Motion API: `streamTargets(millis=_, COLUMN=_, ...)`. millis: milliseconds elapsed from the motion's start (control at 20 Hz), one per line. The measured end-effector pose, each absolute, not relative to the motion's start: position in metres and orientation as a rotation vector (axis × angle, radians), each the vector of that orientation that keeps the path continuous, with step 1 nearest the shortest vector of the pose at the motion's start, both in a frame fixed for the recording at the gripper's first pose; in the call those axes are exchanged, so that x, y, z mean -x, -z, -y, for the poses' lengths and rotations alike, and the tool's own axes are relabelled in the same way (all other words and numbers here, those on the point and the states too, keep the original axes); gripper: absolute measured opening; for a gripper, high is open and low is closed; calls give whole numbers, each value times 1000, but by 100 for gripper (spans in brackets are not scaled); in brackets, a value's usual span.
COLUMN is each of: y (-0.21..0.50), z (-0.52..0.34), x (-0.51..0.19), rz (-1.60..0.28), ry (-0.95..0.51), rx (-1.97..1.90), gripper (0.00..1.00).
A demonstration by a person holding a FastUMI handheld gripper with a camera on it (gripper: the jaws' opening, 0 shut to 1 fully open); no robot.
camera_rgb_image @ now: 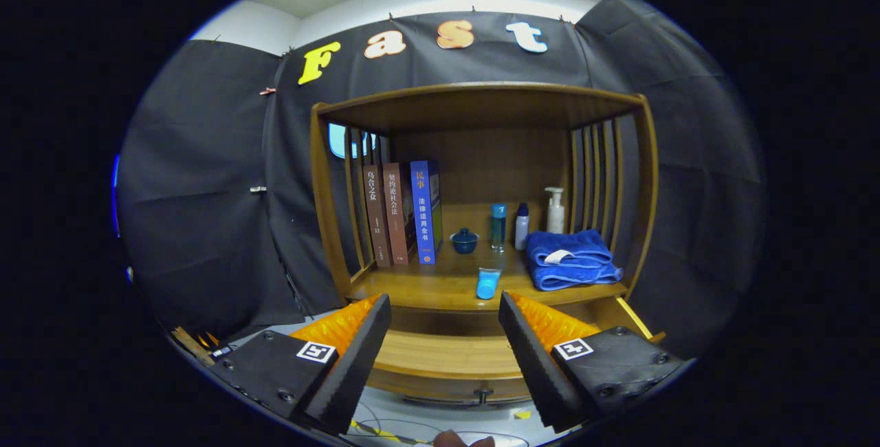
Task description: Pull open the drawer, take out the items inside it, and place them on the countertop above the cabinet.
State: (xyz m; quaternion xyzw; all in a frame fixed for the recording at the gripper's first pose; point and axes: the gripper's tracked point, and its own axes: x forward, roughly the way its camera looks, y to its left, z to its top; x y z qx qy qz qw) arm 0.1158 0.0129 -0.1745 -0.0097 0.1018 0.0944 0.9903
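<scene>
Tongs wide open, empty, before pulled-out drawer; tube on wooden countertop.

Dim booth, warm light from above: worktop front glows, recess behind the books in shadow. Open drawer interior evenly lit. Strong fisheye bowing of cabinet posts. Spread fingers of hand-held gripper slightly soft; no glare.

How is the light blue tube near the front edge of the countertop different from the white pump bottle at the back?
The light blue tube lies flat near the countertop's front edge, just beyond the open gripper. The white pump bottle stands upright at the back, behind the folded blue towel, and has a pump head. Both rest on the countertop.
</scene>
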Motion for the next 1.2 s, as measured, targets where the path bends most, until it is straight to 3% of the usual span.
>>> streamTargets(millis=350, y=276, z=-15, x=-55, rz=-302, ry=-185, rx=9, gripper=99)
streamTargets(millis=800, y=348, z=-9, x=-94, rz=-353, ry=-136, rx=35, gripper=100)
streamTargets(millis=1200, y=361, z=-1, x=-124, rz=-352, ry=-47, rx=34, gripper=99)
